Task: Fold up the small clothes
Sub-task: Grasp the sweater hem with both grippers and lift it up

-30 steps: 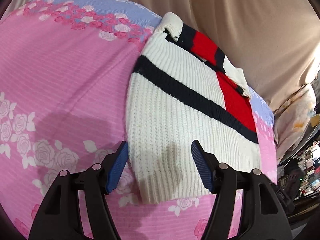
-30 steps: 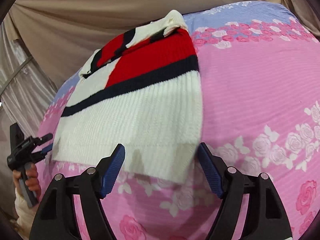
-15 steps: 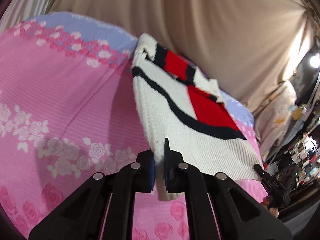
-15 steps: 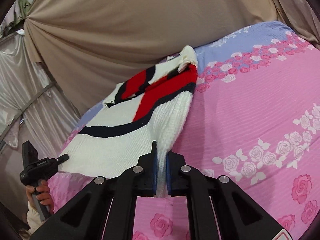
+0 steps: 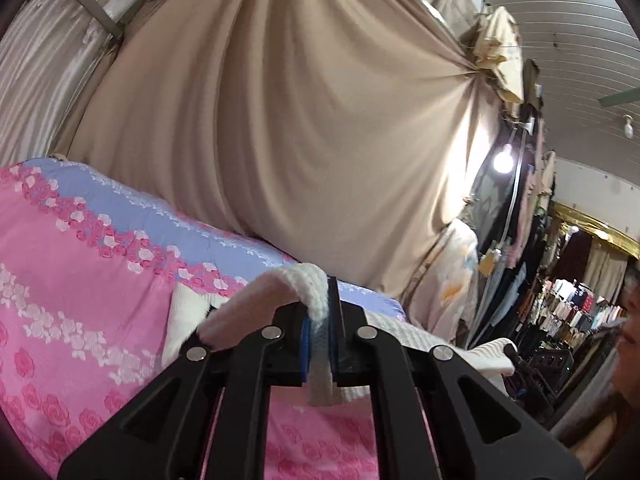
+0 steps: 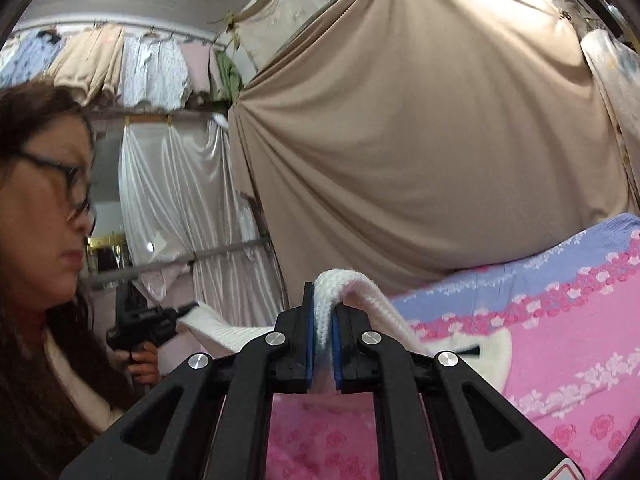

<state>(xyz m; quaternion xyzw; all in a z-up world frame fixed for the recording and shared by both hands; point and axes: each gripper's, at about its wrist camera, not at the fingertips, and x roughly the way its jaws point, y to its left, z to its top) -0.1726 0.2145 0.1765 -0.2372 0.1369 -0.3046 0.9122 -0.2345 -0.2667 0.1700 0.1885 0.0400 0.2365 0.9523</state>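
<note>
Grippers number two, and each has its jaws pinched tight on one white sweater (image 5: pixel 316 292)! Left of the sweater, the left gripper (image 5: pixel 319 344) bites a chunky ribbed edge, lifted above the pink rose-print bedspread (image 5: pixel 80 280); a beige curtain (image 5: pixel 300 120) hangs behind. Further right, the right gripper (image 6: pixel 323 344) clamps another thick knit fold of the sweater (image 6: pixel 340 284), fabric draping down onto the bedspread (image 6: pixel 560 340).

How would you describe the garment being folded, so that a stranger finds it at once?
Start at the pink rose-patterned bedspread before the beige curtain. On it lies a white ribbed knit sweater, its edge lifted and clamped by the left gripper and the right gripper. It is the only thick white knit there.
</note>
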